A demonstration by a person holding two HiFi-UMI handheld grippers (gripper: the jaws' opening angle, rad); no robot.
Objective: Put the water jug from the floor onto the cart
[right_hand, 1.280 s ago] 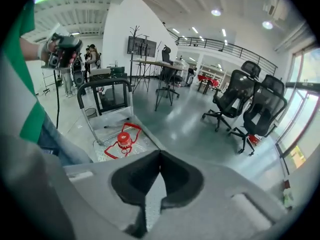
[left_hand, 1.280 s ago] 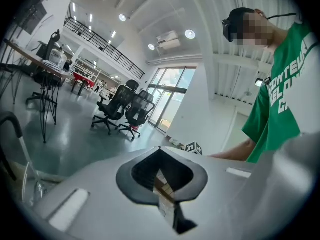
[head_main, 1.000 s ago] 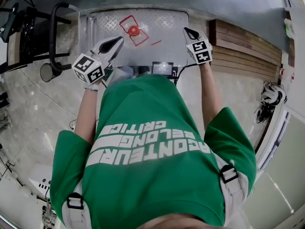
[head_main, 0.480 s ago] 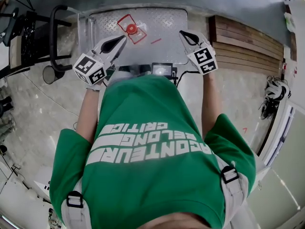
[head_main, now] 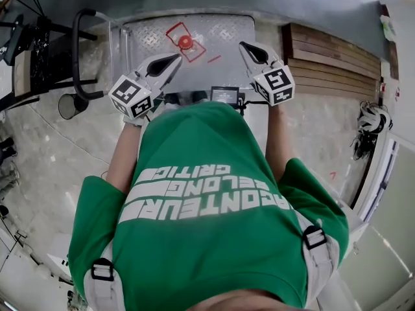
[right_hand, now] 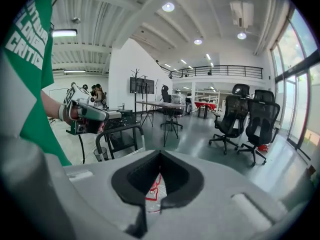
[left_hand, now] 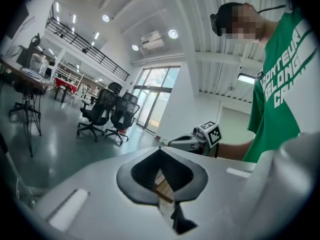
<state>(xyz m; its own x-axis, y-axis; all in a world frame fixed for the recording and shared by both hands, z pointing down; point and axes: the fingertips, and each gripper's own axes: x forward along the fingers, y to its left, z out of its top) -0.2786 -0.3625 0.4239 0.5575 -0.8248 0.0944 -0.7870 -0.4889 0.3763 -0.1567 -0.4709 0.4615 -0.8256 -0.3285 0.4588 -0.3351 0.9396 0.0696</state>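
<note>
Seen from above in the head view, a red cap (head_main: 185, 42) sits inside a red square outline on the cart's ribbed metal deck (head_main: 224, 31). I cannot make out the jug's clear body around it. My left gripper (head_main: 175, 58) hovers just short of the cap on the near left, jaws shut and empty. My right gripper (head_main: 243, 45) is held over the deck's right part, shut and empty too. In the right gripper view the red mark (right_hand: 152, 189) shows through the hole behind the shut jaws (right_hand: 160, 153). The left gripper view looks level across the room over its shut jaws (left_hand: 160, 149).
The cart's black handle (head_main: 78, 47) loops up at the left, with a round bin (head_main: 68, 102) beside it. Wooden planks (head_main: 334, 67) lie right of the cart. Office chairs (right_hand: 247, 121) and tables (right_hand: 155, 106) stand across the room.
My right gripper has come up toward the camera and swung inward over the deck. The left one has drifted a little right. Both stay shut and empty.
</note>
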